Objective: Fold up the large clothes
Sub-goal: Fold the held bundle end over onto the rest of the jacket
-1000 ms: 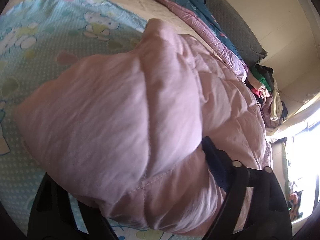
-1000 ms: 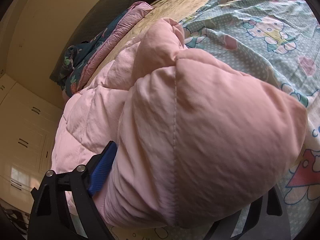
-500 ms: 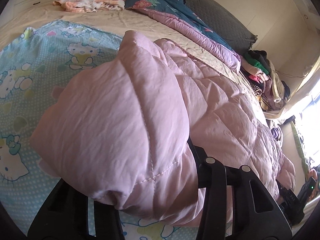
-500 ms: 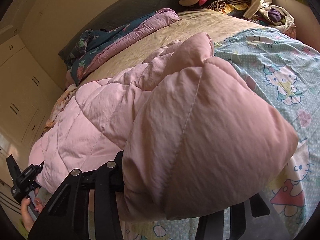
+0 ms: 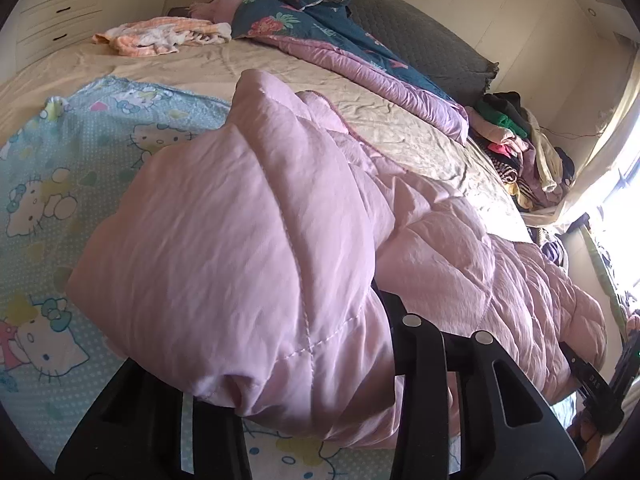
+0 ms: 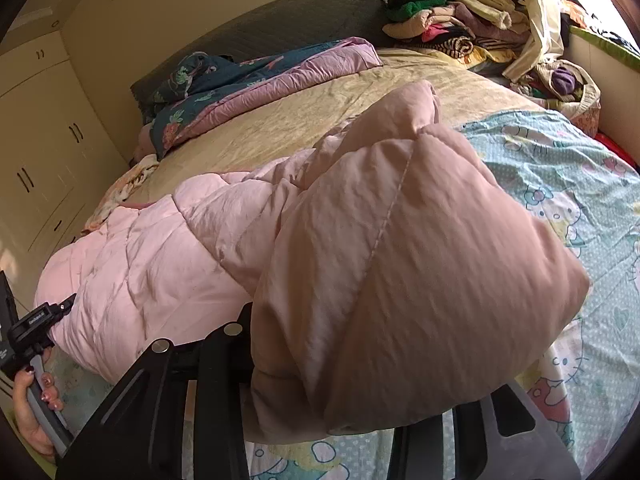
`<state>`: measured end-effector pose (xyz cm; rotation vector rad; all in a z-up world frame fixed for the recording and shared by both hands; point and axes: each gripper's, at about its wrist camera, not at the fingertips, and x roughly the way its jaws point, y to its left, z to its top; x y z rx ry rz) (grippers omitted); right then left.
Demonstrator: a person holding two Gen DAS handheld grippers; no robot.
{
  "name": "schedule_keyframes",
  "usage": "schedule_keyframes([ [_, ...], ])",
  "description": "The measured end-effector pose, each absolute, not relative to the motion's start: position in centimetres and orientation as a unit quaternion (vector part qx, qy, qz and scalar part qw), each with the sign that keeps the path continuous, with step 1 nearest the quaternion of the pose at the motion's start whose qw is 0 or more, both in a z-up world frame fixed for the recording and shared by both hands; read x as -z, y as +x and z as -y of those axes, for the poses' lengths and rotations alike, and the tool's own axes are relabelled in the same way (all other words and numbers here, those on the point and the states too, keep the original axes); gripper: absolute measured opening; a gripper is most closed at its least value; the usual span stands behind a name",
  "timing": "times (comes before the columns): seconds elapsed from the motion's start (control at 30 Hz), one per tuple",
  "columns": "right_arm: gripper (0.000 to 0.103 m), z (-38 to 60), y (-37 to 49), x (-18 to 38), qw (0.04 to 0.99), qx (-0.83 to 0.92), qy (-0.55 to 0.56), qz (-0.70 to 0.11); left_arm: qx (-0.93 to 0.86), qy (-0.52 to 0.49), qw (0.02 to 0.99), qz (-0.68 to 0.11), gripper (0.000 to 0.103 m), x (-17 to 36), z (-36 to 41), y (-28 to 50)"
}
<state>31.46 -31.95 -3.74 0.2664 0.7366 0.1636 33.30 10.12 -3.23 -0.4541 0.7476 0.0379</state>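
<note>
A big pink quilted puffer coat (image 5: 256,240) lies across the bed on a light blue cartoon-print sheet (image 5: 44,208). My left gripper (image 5: 304,384) is shut on one bunched edge of the coat and holds it raised; its fingertips are hidden in the fabric. My right gripper (image 6: 332,396) is shut on the other bunched edge of the coat (image 6: 400,264), also raised. The coat sags between the two grippers. The left gripper and the hand that holds it show at the left edge of the right wrist view (image 6: 28,336).
A beige bedsheet (image 5: 280,68) covers the far half of the bed. A teal and purple floral duvet (image 5: 340,44) lies by the dark headboard (image 6: 280,24). A pile of clothes (image 6: 448,20) sits in the corner. An orange-white garment (image 5: 160,34) lies near the white wardrobe (image 6: 36,140).
Both grippers have lifted and tilted up with the coat edges in them, so more of the bed and room shows. The coat's bunched ends have risen off the sheet.
</note>
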Motion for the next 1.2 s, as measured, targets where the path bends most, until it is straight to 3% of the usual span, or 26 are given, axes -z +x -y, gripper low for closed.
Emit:
schedule_keyframes([
  [0.4, 0.03, 30.9, 27.7, 0.1, 0.937, -0.096, 0.08, -0.327, 0.0, -0.197, 0.92, -0.338, 0.029, -0.5, -9.6, 30.1],
  [1.2, 0.031, 29.8, 20.6, -0.7, 0.931, -0.093, 0.073, -0.345, 0.003, -0.198, 0.915, -0.351, 0.029, -0.5, -10.5, 23.1],
])
